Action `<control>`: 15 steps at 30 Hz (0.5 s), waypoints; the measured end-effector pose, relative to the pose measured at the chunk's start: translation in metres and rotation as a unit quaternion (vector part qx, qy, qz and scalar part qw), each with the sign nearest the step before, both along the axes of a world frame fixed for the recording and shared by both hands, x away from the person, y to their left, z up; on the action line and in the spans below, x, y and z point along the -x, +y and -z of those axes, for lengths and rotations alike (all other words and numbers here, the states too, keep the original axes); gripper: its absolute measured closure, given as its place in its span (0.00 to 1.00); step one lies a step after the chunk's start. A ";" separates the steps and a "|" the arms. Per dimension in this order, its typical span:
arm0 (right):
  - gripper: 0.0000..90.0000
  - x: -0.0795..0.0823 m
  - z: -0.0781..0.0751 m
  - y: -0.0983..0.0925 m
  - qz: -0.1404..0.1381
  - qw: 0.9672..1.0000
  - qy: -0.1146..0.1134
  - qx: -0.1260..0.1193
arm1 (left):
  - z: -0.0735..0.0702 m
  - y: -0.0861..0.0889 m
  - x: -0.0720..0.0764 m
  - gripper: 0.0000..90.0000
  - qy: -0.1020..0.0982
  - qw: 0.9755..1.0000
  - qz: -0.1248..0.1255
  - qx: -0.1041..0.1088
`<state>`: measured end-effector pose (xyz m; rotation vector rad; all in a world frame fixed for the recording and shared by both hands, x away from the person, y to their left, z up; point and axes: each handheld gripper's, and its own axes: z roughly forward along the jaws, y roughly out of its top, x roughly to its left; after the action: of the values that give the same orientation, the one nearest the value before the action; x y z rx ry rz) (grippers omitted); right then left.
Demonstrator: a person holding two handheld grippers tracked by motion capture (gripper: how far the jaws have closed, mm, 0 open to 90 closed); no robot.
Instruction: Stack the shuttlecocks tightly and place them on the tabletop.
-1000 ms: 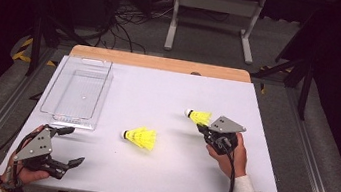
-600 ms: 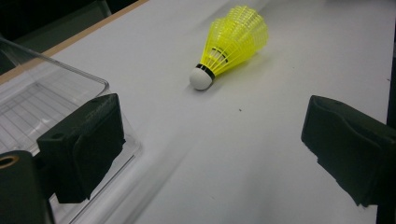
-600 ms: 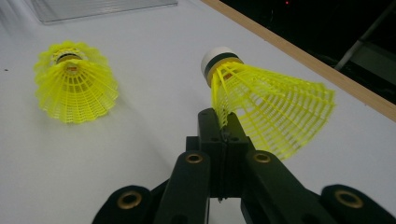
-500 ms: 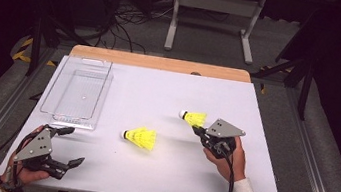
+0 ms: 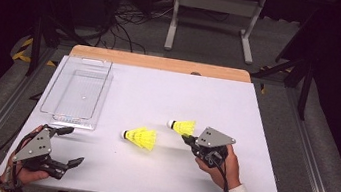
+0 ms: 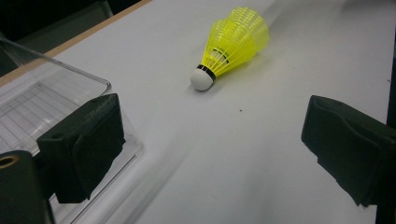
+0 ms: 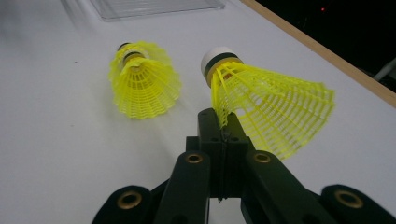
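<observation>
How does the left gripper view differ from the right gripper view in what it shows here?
Left gripper view alone: the left gripper with its jaws wide apart and nothing between them, and the near corner of the clear tray beside one jaw.

Right gripper view alone: the right gripper shut on the skirt edge of the held shuttlecock, and the wooden table edge behind it.

Both: the loose shuttlecock lying on its side on the white table top, and part of the tray.
</observation>
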<state>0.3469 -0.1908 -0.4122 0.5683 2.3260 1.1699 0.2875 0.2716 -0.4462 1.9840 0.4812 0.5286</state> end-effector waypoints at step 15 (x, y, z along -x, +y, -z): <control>1.00 0.011 0.013 0.016 -0.034 0.999 0.018 0.034 | 0.000 0.000 0.000 0.07 -0.001 1.000 0.003 0.001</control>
<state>0.3361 -0.1753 -0.4251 0.4944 2.4229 1.1133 0.2879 0.2716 -0.4459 1.9835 0.4741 0.5251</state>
